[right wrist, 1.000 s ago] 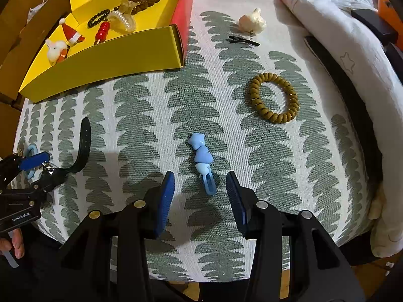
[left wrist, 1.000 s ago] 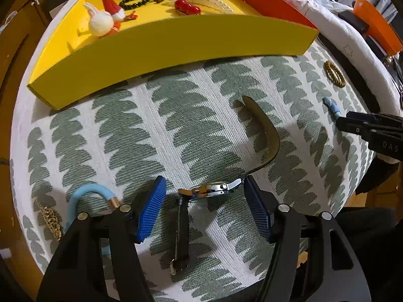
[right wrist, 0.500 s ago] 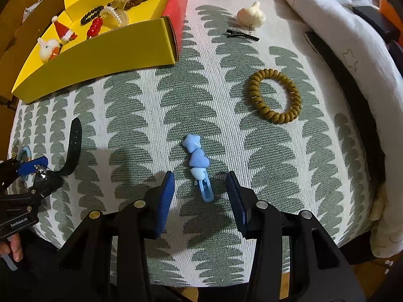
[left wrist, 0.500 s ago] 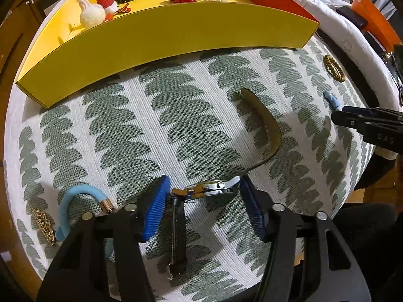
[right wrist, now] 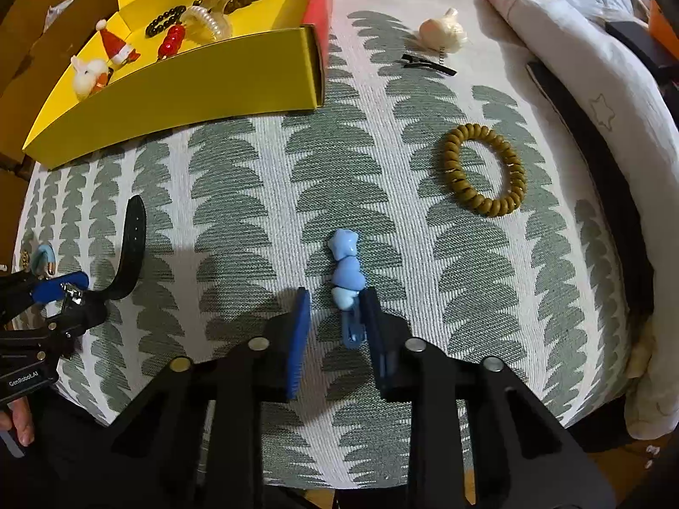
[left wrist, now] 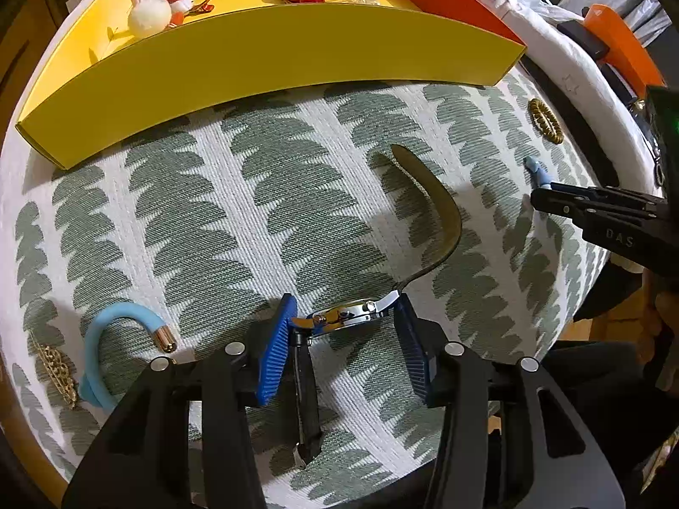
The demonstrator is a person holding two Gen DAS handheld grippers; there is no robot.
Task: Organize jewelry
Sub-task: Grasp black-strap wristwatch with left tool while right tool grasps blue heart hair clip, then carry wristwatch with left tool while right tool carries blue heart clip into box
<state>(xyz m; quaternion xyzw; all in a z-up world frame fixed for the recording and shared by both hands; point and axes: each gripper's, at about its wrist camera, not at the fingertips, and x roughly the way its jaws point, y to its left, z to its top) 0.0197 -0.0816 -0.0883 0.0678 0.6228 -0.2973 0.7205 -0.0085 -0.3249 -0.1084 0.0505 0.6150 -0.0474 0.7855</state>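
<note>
Right wrist view reads "GenRobot.AI" on the left gripper (right wrist: 63,292), closing around the watch (left wrist: 348,318); right gripper (right wrist: 335,318), lettered "DAS", closes around the blue clip (right wrist: 346,273), both on the cloth (right wrist: 254,195).

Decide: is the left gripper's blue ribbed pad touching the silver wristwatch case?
Touching. The left wrist view shows both closing pads of the left gripper meeting the ends of the silver wristwatch case.

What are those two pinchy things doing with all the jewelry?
A person is tidying jewelry into the yellow box. The left gripper is closing around a watch on the patterned cloth; its pads look right against the case. The right gripper is closing around a blue hair clip. Neither is lifted yet. A coiled hair tie still waits.
</note>
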